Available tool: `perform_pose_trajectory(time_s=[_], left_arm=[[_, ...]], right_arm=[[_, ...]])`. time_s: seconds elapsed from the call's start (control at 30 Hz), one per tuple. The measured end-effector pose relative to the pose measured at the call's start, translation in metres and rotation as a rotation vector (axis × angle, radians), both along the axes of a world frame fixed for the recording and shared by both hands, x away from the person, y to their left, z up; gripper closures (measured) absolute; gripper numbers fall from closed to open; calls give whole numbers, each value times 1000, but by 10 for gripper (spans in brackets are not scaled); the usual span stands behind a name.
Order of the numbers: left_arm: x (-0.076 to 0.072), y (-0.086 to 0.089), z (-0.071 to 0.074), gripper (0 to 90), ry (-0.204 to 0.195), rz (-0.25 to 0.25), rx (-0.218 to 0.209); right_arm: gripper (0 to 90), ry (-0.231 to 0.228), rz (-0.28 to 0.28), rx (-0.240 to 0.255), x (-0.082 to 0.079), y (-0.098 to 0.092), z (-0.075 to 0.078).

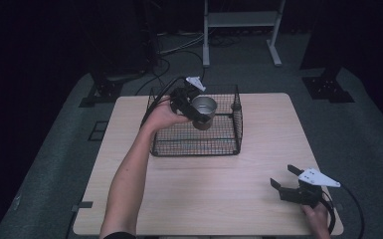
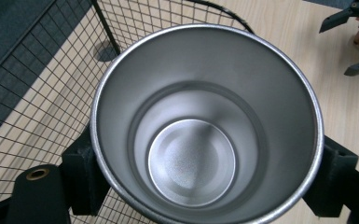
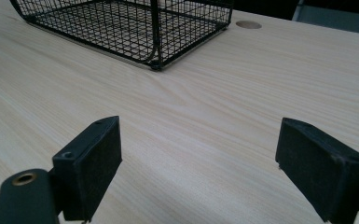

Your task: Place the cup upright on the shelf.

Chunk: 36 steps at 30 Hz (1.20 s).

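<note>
A shiny steel cup (image 1: 204,110) hangs over the inside of a black wire basket (image 1: 227,147) at the table's far middle. My left gripper (image 1: 195,110) is shut on the cup, one jaw on each side of its wall. In the left gripper view the cup (image 2: 205,121) is seen from above, empty, with the basket mesh (image 2: 42,93) beneath it. My right gripper (image 1: 286,180) rests open near the table's front right corner, with nothing between its jaws. The right gripper view has my right gripper (image 3: 198,168) over bare wood and the basket (image 3: 135,28) farther off.
The light wooden table (image 1: 199,199) has a round hole (image 3: 248,24) near the basket. Beyond the table, on the dark floor, stand a white frame stand (image 1: 241,30) and loose cables (image 1: 174,50).
</note>
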<state>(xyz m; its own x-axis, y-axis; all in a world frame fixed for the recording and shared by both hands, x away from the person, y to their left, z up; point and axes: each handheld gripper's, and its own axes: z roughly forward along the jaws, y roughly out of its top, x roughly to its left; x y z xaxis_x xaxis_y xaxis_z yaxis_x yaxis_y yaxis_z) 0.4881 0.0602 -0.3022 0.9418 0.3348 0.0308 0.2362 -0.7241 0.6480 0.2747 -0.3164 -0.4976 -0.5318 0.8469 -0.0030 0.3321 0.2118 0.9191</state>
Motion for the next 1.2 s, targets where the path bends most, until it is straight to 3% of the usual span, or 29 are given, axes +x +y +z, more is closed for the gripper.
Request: perform_pose_trajectory(time_s=[0.53, 0.67, 1.2], left_arm=[[25, -11, -25, 179, -5, 58, 18], [31, -14, -33, 179, 13, 70, 9], [50, -29, -77, 179, 81, 99, 86]], right_arm=[[136, -1, 6, 2, 0, -1, 0], [136, -2, 6, 5, 0, -1, 0], [136, 0, 13, 17, 0, -2, 0]])
